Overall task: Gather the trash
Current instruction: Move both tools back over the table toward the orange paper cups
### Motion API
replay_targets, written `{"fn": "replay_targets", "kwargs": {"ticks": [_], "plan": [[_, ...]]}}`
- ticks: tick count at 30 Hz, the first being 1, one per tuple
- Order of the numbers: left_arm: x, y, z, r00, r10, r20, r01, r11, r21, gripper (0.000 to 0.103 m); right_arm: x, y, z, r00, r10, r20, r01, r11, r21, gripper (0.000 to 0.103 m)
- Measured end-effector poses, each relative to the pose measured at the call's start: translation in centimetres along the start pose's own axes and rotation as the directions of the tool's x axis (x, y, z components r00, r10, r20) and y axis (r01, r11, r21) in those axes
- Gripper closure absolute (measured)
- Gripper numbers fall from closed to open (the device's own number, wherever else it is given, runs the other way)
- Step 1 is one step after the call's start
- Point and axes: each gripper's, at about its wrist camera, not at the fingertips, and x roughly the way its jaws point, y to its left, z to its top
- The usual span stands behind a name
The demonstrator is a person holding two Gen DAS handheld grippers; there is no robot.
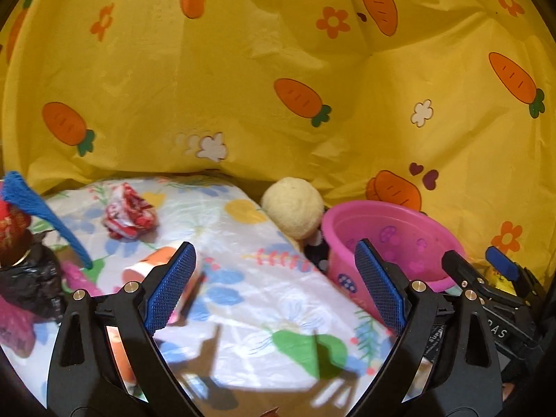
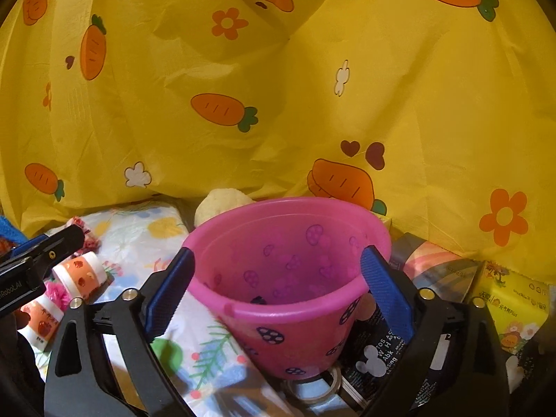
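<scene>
A pink bucket (image 2: 278, 316) stands at the right edge of a floral cloth (image 1: 243, 278); it also shows in the left wrist view (image 1: 392, 239). My right gripper (image 2: 278, 292) is open, its jaws on either side of the bucket, apart from it. My left gripper (image 1: 274, 285) is open and empty above the cloth. A crumpled red-and-white wrapper (image 1: 128, 215) lies at the cloth's far left. An orange-and-white small bottle (image 1: 153, 260) lies behind the left finger; in the right wrist view two such bottles (image 2: 81, 274) lie at the left.
A yellow carrot-print sheet (image 1: 278, 69) hangs behind everything. A cream plush ball (image 1: 293, 206) sits behind the bucket. A black bag (image 1: 27, 281) and blue fringe (image 1: 38, 208) are far left. A yellow tissue pack (image 2: 514, 309), dark packets and a tape roll (image 2: 312, 387) lie right of the bucket.
</scene>
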Motion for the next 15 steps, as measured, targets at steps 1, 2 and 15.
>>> {"fn": "replay_targets", "kwargs": {"ticks": [1,2,15], "plan": [[-0.9,0.9,-0.4,1.000,0.028,0.008,-0.028,1.000,-0.007,0.011,-0.4,0.8,-0.2,1.000,0.006,0.001,-0.005,1.000,-0.022,0.005],[-1.8,1.8,-0.8,0.999,0.051,0.014,-0.050,0.999,-0.014,0.010,-1.0,1.6,-0.5,1.000,0.010,0.003,-0.010,0.999,-0.044,0.005],[-9.1,11.0,-5.2,0.974,0.224,-0.007,-0.224,0.969,-0.105,0.010,-4.0,10.9,-3.2,0.979,0.199,-0.056,-0.205,0.963,-0.173,0.005]]}}
